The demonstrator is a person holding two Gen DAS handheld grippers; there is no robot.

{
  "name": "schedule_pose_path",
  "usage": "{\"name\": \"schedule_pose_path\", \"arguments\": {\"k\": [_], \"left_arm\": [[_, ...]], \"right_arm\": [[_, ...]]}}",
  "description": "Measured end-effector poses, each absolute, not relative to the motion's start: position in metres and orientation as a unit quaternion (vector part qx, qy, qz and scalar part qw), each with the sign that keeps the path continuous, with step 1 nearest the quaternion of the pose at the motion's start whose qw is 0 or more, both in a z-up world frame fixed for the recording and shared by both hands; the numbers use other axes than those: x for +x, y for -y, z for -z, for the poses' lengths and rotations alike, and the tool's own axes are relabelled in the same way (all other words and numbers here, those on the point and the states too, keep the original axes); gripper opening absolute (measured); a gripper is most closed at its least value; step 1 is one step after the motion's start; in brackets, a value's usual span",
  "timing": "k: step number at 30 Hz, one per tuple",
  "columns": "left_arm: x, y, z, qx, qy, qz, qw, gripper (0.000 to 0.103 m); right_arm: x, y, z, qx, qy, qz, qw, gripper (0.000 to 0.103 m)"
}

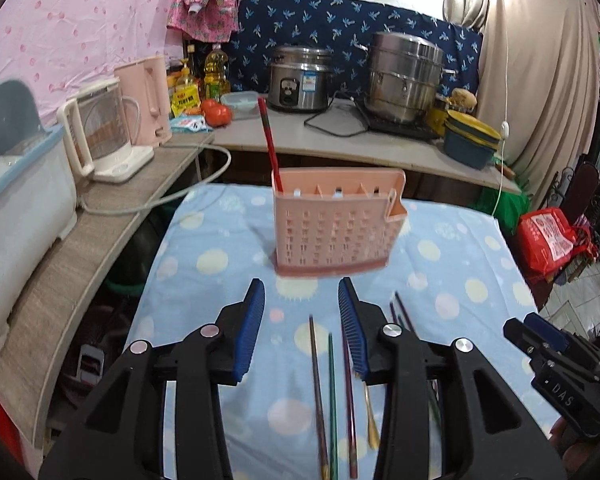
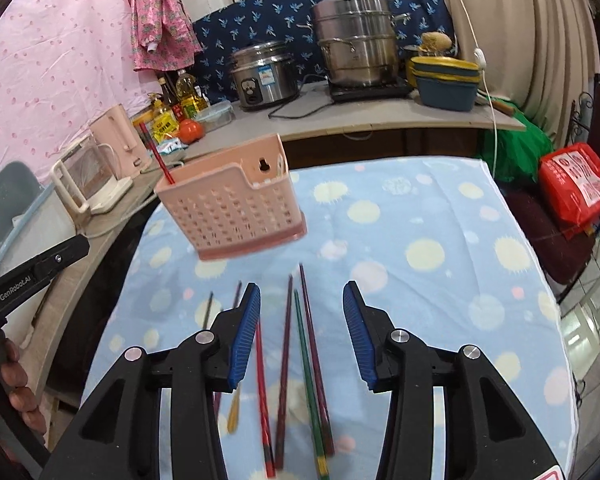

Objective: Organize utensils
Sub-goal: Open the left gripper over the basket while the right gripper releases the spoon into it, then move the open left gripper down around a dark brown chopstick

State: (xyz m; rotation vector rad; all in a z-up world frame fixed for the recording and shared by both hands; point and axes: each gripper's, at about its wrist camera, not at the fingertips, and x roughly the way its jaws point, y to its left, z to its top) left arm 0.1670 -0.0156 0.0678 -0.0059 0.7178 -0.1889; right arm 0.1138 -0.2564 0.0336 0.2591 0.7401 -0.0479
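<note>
A pink perforated utensil holder (image 1: 334,228) stands on the blue dotted cloth (image 1: 460,272), with one red chopstick (image 1: 270,148) upright in its left end; it also shows in the right wrist view (image 2: 236,212), with the red chopstick (image 2: 156,156). Several loose chopsticks lie on the cloth: a dark red one (image 1: 318,392), a green one (image 1: 332,400), a maroon one (image 1: 350,400). My left gripper (image 1: 302,292) is open and empty above them. My right gripper (image 2: 302,294) is open and empty above a red chopstick (image 2: 262,392), a dark red one (image 2: 284,364) and a green one (image 2: 308,376). A gold utensil (image 2: 234,410) lies beside them.
A grey counter (image 1: 300,136) behind the table carries a rice cooker (image 1: 300,80), a steel steamer pot (image 1: 404,76), stacked bowls (image 1: 470,140), kettles (image 1: 100,128) and oil bottles. A red bag (image 1: 548,240) sits at the right. The right gripper's body (image 1: 556,364) shows at the right edge.
</note>
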Motion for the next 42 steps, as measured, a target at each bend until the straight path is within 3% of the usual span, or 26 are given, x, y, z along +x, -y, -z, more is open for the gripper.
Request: {"name": "schedule_pose_path", "arguments": {"k": [22,42], "left_arm": [[0.091,0.011,0.067,0.008,-0.497,0.112,0.861,0.037],[0.104,0.011,0.09,0.018,-0.516,0.097,0.851,0.037]], "right_arm": [[0.032,0.243,0.045,0.115,-0.439,0.042,0.89,0.042],[0.039,0.235,0.055,0.113,-0.455,0.03,0.883,0.042]]}}
